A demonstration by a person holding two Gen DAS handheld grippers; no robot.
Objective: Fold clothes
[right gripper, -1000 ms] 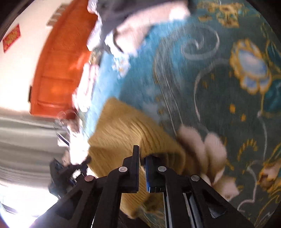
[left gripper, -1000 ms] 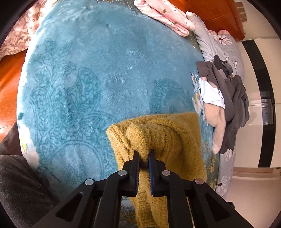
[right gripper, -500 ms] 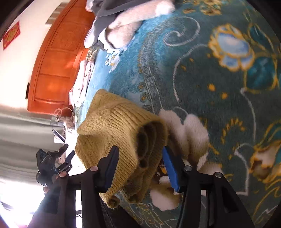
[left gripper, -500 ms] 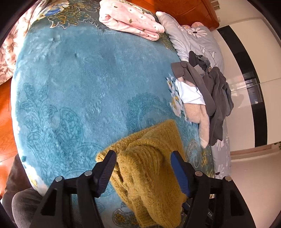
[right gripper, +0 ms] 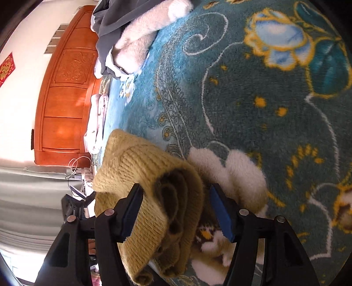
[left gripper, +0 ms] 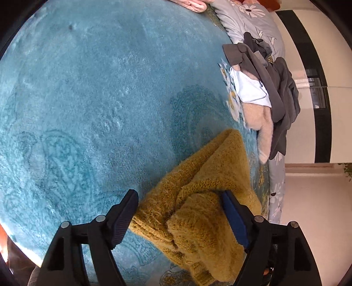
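Note:
A folded mustard-yellow knit sweater (left gripper: 204, 198) lies on the teal patterned blanket (left gripper: 99, 99) near the bed's edge. My left gripper (left gripper: 179, 211) is open, its fingers standing either side of the sweater's bunched end without pinching it. In the right wrist view the same sweater (right gripper: 154, 187) shows as a layered fold. My right gripper (right gripper: 176, 209) is open, its fingers straddling the folded edge.
A pile of grey, white and cream clothes (left gripper: 264, 92) lies at the blanket's right edge; it also shows in the right wrist view (right gripper: 132, 37). A folded pink garment (left gripper: 193, 3) lies at the far end. A wooden headboard (right gripper: 63, 99) stands behind.
Both grippers were shut on the sweater one second ago and have opened, letting it go. The sweater now rests folded on the blanket and both grippers stay over it.

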